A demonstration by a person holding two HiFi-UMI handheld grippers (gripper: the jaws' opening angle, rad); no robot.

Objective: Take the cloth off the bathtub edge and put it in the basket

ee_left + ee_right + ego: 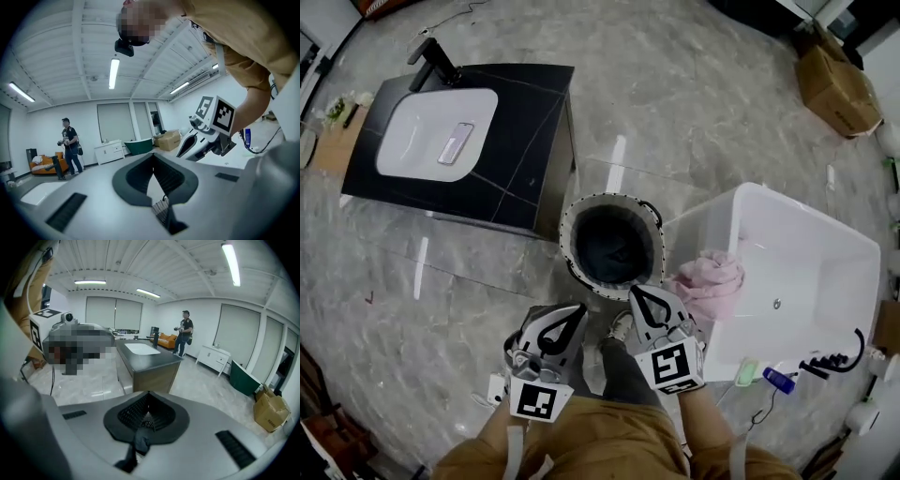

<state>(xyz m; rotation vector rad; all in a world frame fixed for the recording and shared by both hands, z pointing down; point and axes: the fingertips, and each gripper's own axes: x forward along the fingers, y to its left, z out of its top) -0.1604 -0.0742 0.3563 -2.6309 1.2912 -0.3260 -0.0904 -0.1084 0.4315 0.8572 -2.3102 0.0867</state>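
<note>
**Operator:** Where is the cloth, and what do the tongs hold?

**Guide:** The crumpled pink cloth [712, 281] lies on the corner edge of the white bathtub [811, 248]. It is just beside the round dark basket with the white dotted rim [564, 234] — not in it. Your left gripper [579, 311] and right gripper [637, 294] are both clenched on nothing, close to your body.

**Operator:** Any markings?

**Guide:** Each gripper's cube [672, 364] carries black-and-white square markers — patterns only.

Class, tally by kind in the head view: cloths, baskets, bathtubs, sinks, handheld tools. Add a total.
Crumpled pink cloth: 1
Round dark white-rimmed basket: 1
White bathtub: 1
White ceramic sink: 1
Grey handheld tools: 2 (left tool, right tool)
Total: 6
</note>
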